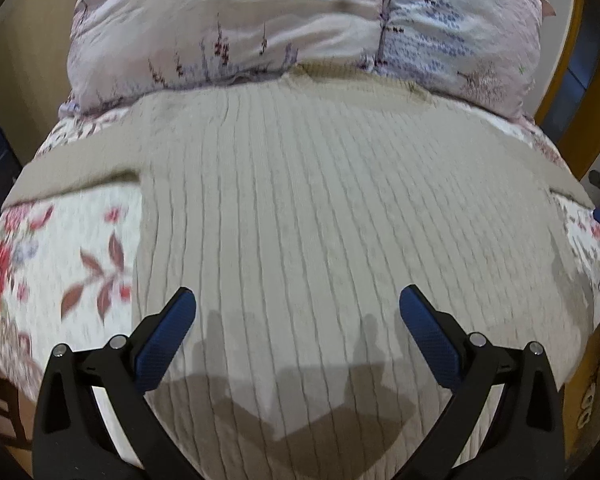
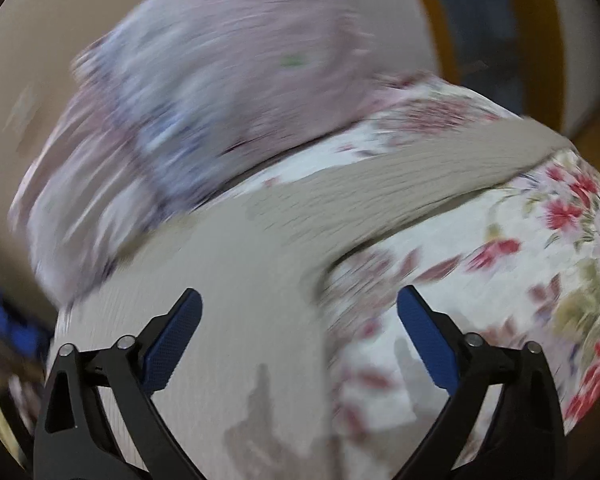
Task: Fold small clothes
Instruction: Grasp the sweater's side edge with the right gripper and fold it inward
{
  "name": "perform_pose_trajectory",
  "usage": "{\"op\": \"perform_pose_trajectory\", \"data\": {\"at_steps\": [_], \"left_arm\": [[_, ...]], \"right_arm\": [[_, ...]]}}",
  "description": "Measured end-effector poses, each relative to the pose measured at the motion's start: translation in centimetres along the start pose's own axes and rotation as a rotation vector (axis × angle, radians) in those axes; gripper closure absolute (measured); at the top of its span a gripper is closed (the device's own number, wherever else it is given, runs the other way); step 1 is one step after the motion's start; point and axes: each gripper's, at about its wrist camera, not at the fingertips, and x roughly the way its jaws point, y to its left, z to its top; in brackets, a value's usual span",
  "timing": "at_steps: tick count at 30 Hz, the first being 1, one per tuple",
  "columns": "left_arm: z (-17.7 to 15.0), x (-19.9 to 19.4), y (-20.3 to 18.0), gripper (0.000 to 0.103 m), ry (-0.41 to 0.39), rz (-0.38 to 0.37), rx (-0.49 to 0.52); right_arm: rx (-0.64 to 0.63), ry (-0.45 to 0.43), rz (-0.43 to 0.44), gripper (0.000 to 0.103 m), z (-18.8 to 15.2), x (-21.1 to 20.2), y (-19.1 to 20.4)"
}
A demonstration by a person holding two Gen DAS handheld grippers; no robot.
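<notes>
Sweater point(image 1: 320, 208) spread unfolded on bed point(image 1: 60, 248), left claw point(image 1: 298, 312) and right claw point(image 2: 300, 308) released above; next, probably pinching a sleeve point(image 2: 420, 168).

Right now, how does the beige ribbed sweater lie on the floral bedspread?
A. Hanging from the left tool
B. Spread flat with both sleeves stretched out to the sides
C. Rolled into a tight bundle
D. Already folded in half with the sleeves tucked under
B: the sweater lies flat on the bedspread, sleeves out to both sides; the left tool and right tool are open and hold nothing.
</notes>
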Motion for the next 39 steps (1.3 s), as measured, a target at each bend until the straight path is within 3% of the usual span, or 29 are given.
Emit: {"op": "perform_pose_trajectory", "data": {"at_steps": [4,7,13,17,24,29,32,39], "left_arm": [[2.7,0.4,0.8,0.002,-0.032,-0.045,-0.012],[4.3,0.7,1.3,0.002,-0.064,-0.041,-0.016],[6.6,2.0,1.7,0.002,-0.079,-0.013,-0.005],[7.3,2.9,2.0,0.002,-0.067,-0.018,-0.008],[7.8,4.3,2.6,0.002,-0.062,-0.130,-0.053],[8.3,4.8,2.7,0.002,-0.066,-0.129,-0.055],[8.5,5.0,3.0,0.002,-0.071,-0.138,-0.064],[8.8,5.5,3.6,0.002,-0.055,-0.144,-0.069]], "right_arm": [[0.219,0.043,-0.041,0.024,3.6,2.6,-5.0],[0.329,0.052,-0.099,0.035,4.5,3.7,-7.3],[0.462,0.058,-0.127,0.050,5.0,5.5,-10.3],[0.471,0.033,-0.142,0.056,5.3,5.5,-10.5],[0.495,-0.005,-0.176,0.070,5.9,5.6,-11.8],[0.491,-0.038,-0.227,0.079,6.1,5.4,-12.4],[0.447,-0.043,-0.271,0.088,6.3,5.7,-12.1],[0.248,-0.125,-0.325,0.092,7.7,4.7,-8.0]]}}
